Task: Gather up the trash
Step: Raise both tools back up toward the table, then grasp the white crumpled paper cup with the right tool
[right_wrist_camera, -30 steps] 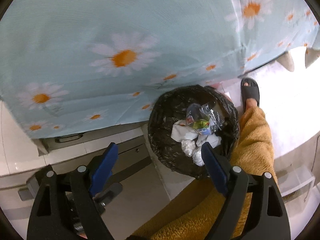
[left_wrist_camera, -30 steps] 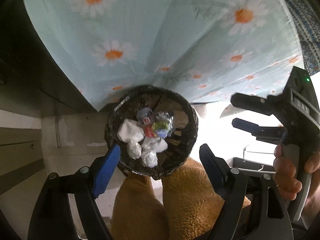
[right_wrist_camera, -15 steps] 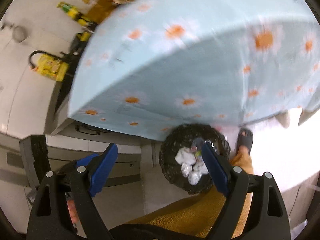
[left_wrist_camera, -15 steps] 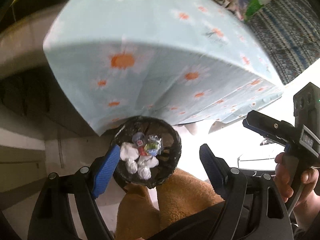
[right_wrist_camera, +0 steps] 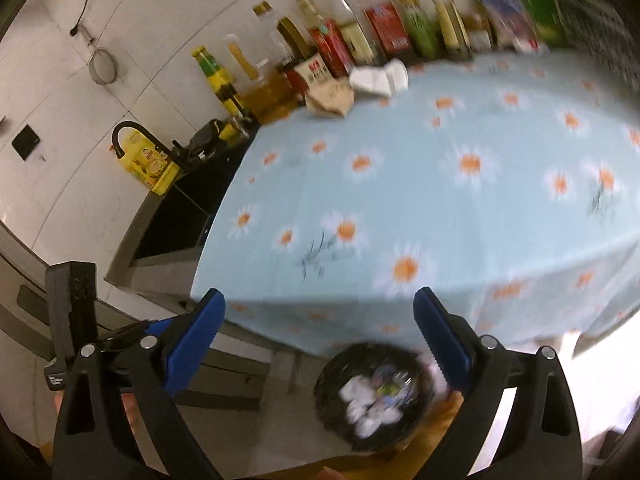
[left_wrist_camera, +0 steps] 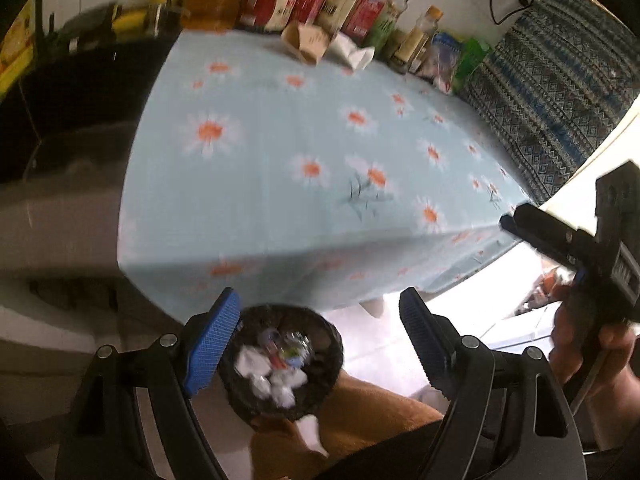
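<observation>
The table (left_wrist_camera: 280, 168), covered by a daisy-print cloth, is seen stretching away ahead of both grippers, and the remaining trash, a torn brown paper bag (right_wrist_camera: 330, 98) and a crumpled white wrapper (right_wrist_camera: 380, 77), is found at its far edge, against the row of bottles (right_wrist_camera: 360, 36). The bin (left_wrist_camera: 280, 364), already part-filled, is seen below on the floor. The left gripper (left_wrist_camera: 316, 340) is held apart and empty, the right gripper (right_wrist_camera: 320, 336) has just been opened wider with nothing between its jaws, and a long forward reach is judged necessary, the bag lying nearer the left hand's side.

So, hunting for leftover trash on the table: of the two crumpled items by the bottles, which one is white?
The white wrapper, lying right of the brown paper bag, nearer the red-labelled bottles.
</observation>
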The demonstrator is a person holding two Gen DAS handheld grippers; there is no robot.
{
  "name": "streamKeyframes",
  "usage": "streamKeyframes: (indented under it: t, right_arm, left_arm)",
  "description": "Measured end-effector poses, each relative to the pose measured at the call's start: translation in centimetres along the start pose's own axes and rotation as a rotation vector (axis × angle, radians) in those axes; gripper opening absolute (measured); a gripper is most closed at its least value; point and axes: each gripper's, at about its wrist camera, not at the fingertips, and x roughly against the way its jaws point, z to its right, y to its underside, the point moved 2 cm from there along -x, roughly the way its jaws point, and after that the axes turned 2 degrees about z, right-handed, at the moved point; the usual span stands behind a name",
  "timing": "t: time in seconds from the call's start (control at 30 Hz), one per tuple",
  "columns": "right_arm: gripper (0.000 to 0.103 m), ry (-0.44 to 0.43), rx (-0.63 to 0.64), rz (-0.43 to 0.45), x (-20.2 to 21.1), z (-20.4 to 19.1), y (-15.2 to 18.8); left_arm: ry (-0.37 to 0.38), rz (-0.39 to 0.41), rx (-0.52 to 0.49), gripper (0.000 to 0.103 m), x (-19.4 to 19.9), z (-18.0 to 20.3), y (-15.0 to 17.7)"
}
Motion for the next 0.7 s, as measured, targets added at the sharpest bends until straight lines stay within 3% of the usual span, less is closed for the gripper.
streamKeyframes:
  t: [0.43,0.53,0.7]
  right_arm:
    - [0.095,-0.01,0.233,0.024,-2.0,1.6,-11.7]
    - [0.096,-0.031,0.273,0.019,-3.5,2.5,-14.3]
    - [0.098,-0.055,0.354,-0.017,-7.2,4.5,-19.1]
  left_arm:
    - [-0.067,0.102,0.039,0.08,0.0,2.3,-6.9]
    - [-0.11,0.13,0.056,0.094,-0.5,2.6,-8.3]
    - [-0.166,0.137,0.113,0.095,-1.5,3.1,-10.0]
